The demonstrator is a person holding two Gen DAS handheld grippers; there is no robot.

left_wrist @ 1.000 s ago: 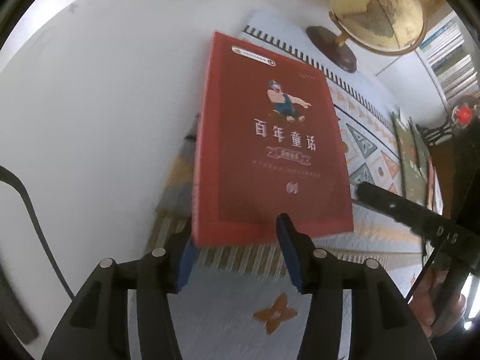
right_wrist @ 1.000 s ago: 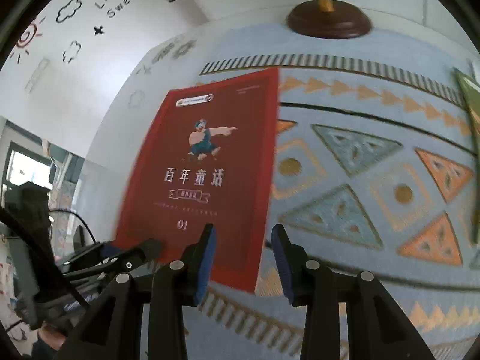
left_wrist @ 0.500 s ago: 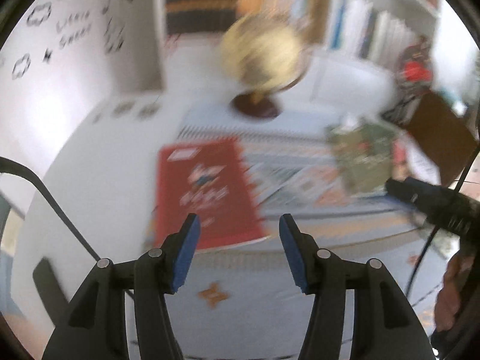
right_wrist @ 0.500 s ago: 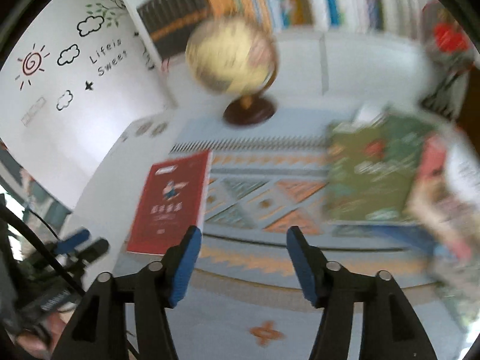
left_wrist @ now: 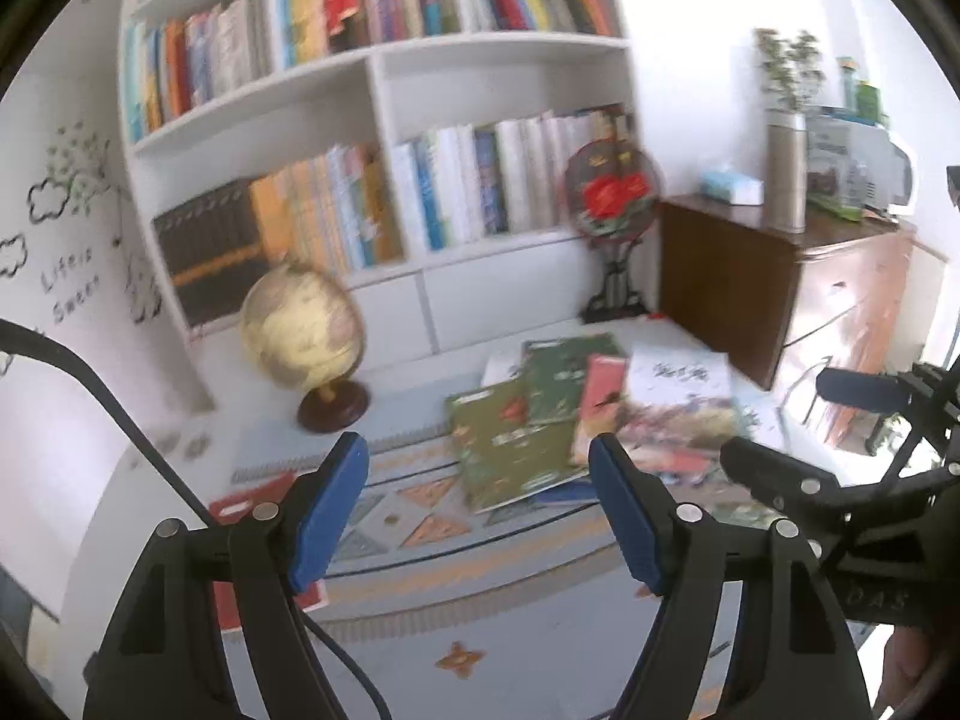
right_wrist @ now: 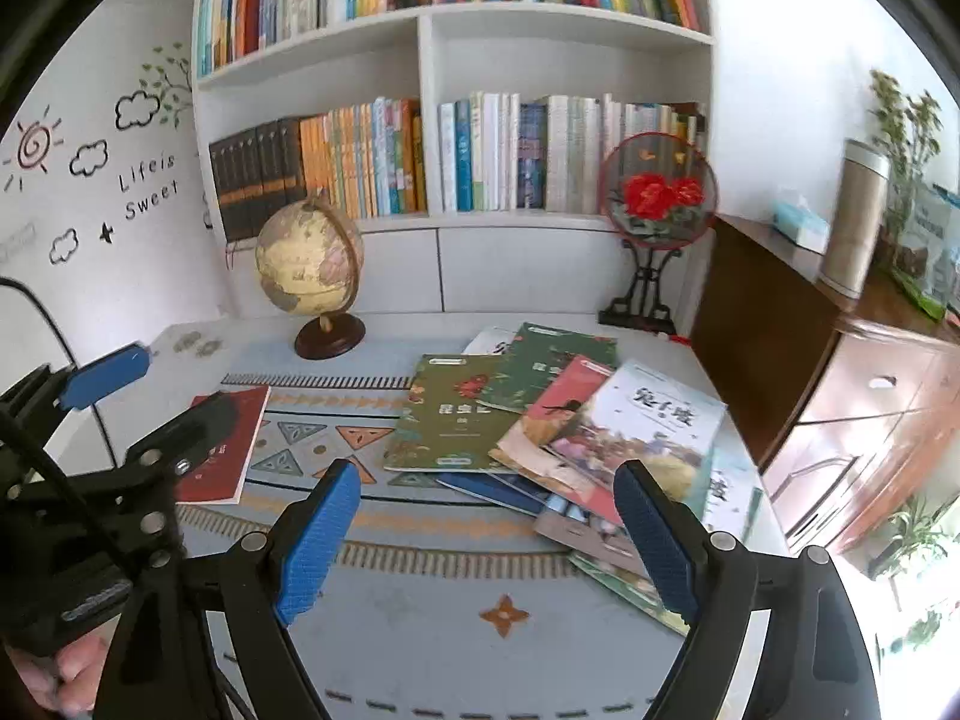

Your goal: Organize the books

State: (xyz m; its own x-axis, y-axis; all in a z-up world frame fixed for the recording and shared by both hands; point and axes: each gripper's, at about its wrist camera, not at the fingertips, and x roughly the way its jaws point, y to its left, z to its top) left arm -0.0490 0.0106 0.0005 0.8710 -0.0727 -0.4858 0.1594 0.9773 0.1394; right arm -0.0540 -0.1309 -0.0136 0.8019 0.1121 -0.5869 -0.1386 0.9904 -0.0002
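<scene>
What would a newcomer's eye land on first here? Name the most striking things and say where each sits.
First the untidy pile of books fanned over the right half of the patterned mat, with one red book lying alone at the mat's left edge. Behind them a globe stands near the back left, and a round red-flower fan stands on its stand at the back right, before the packed white bookshelf.

White table [right_wrist: 420,660] — patterned mat [right_wrist: 420,516], books [right_wrist: 558,420], globe [right_wrist: 309,270]

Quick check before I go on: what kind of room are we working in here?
Likely a home study or reading room: a white bookshelf packed with books, a globe on the table, and loose books scattered over a patterned cloth.
</scene>
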